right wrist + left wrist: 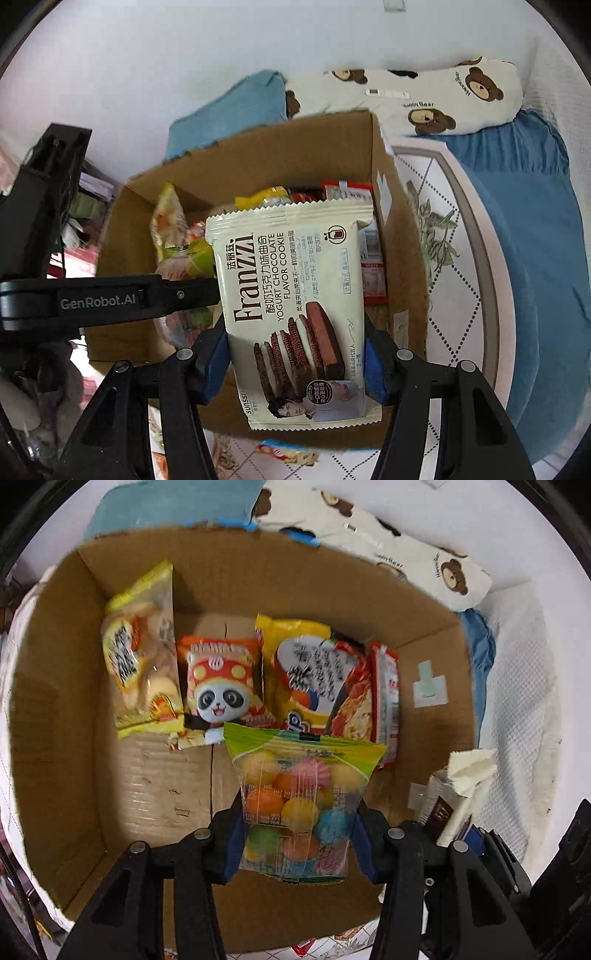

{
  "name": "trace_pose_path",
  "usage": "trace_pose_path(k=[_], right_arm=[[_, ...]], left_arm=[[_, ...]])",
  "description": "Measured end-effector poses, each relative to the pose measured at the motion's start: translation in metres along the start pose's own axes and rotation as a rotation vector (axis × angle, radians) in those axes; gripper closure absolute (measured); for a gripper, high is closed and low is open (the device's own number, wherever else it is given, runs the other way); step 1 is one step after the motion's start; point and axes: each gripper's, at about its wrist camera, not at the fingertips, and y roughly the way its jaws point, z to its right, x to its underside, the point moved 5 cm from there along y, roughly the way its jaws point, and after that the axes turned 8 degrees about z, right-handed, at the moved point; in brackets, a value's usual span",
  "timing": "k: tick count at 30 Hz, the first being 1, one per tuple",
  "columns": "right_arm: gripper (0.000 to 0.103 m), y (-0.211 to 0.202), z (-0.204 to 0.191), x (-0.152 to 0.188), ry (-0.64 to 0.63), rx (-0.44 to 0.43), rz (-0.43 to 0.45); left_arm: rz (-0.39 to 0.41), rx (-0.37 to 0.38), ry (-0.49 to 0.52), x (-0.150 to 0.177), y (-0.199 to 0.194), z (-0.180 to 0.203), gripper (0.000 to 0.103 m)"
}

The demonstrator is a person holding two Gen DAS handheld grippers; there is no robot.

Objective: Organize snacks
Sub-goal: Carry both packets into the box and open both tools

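Observation:
A brown cardboard box [59, 738] holds a row of snack packs: a yellow biscuit pack [142, 657], an orange panda pack [221, 686], a yellow pack [306, 672] and a red pack [386, 701]. My left gripper [295, 834] is shut on a clear bag of coloured candy balls [299, 797] and holds it inside the box, in front of the row. My right gripper [295, 365] is shut on a cream Franzzi cookie pack [295, 302] and holds it above the box [122, 240]. The cookie pack also shows at the right in the left wrist view [458, 797].
The box sits on a patterned white surface [436, 258]. A bear-print pillow [443, 99] and blue cloth [535, 221] lie behind and to the right. The left gripper's black body [96, 302] crosses the box's left side in the right wrist view.

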Motion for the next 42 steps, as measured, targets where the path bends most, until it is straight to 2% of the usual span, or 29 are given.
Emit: trace_pose_path(k=[5, 7, 8, 10, 19, 27, 35, 42], right_arm=[[0.038, 0.02, 0.004, 0.015, -0.012, 0.021, -0.063], [0.024, 0.022, 0.003, 0.017, -0.036, 0.056, -0.088], [0.006, 0.02, 0.002, 0.017, -0.043, 0.062, -0.092], [0.006, 0.02, 0.0, 0.019, -0.044, 0.057, -0.114], [0.005, 0.013, -0.002, 0.028, -0.067, 0.103, -0.1], [0.005, -0.001, -0.003, 0.033, -0.087, 0.129, -0.063], [0.005, -0.024, -0.006, 0.037, -0.099, 0.138, 0.016], [0.005, -0.054, -0.011, 0.045, -0.116, 0.143, 0.111]], left_arm=[[-0.047, 0.014, -0.01, 0.009, 0.011, -0.003, 0.054], [-0.046, 0.004, -0.001, 0.012, 0.01, -0.004, 0.045], [-0.039, 0.005, 0.002, 0.012, 0.009, -0.004, 0.031], [-0.024, -0.001, 0.022, 0.012, 0.004, -0.003, 0.013], [0.052, -0.088, 0.088, 0.01, -0.019, 0.002, 0.013], [0.163, -0.157, 0.115, 0.014, -0.042, -0.001, 0.013], [0.293, -0.179, 0.105, 0.018, -0.065, -0.008, 0.013], [0.425, -0.218, 0.147, 0.039, -0.094, -0.007, 0.013]])
